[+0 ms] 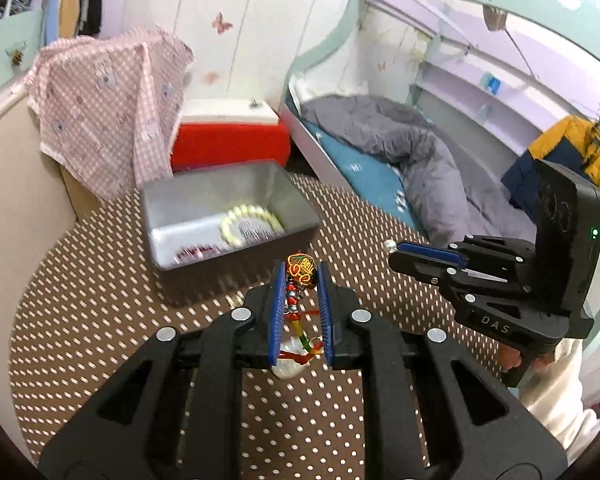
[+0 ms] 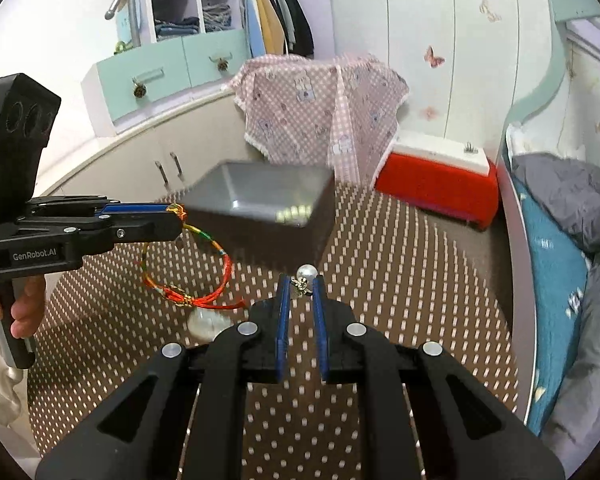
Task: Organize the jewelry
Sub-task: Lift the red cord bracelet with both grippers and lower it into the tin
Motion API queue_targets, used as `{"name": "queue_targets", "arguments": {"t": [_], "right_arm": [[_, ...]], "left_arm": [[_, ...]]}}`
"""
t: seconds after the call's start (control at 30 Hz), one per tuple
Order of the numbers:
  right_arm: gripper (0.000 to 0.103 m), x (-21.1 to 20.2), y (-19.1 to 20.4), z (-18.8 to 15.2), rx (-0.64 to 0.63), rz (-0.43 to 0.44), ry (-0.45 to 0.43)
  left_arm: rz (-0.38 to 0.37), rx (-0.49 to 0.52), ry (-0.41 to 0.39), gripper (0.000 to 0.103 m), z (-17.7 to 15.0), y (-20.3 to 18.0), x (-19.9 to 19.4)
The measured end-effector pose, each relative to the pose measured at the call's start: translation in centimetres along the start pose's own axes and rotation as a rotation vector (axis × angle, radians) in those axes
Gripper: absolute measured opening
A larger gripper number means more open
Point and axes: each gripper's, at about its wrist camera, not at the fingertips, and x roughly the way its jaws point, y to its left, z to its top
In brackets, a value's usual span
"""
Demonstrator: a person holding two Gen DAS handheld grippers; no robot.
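Note:
My left gripper is shut on a red cord bracelet with a patterned bead at its tip; the cord loop and a pale pendant hang below it above the table. My right gripper is shut on a pearl ring, its pearl poking out past the fingertips. In the left wrist view the right gripper sits to the right, pearl at its tip. A grey metal box stands ahead on the table, holding a pale bead bracelet and a dark red bracelet.
The round table has a brown dotted cloth. Behind it stand a red cooler with a white lid, a pink checked cloth over a cabinet, and a bed with a grey duvet to the right. A person's hands grip both handles.

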Motion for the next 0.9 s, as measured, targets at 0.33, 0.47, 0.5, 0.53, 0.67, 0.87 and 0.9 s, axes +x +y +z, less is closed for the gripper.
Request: {"name": "queue_targets", "arguments": {"t": [0.33, 0.47, 0.5, 0.53, 0.67, 0.87, 0.9], "right_arm": [[0.010, 0.6, 0.9, 4.9, -0.055, -0.008, -0.049], [0.010, 1.6, 1.5, 6.2, -0.069, -0.004, -0.046], [0.010, 1.9, 1.6, 6.4, -0.072, -0.003, -0.043], [0.010, 2.2, 1.7, 6.6, -0.073, 0.000, -0.039], [0.011, 4.0, 2.1, 7.2, -0.068, -0.002, -0.009], [0.054, 4.7, 2.0, 6.9, -0.056, -0.037, -0.004], [0.054, 4.6, 1.9, 6.8, -0.053, -0.041, -0.002]], "left_arm": [[0.071, -0.038, -0.134, 0.016, 4.0, 1.8, -3.6], [0.094, -0.066, -0.169, 0.016, 5.2, 2.7, -3.8], [0.104, -0.074, -0.171, 0.016, 5.5, 3.0, -3.6], [0.109, -0.080, -0.173, 0.016, 5.7, 3.2, -3.4], [0.149, -0.110, -0.182, 0.017, 5.6, 4.3, -1.8], [0.184, -0.116, -0.103, 0.075, 4.7, 5.5, 0.2], [0.194, -0.116, -0.116, 0.075, 4.6, 5.6, 0.0]]}}
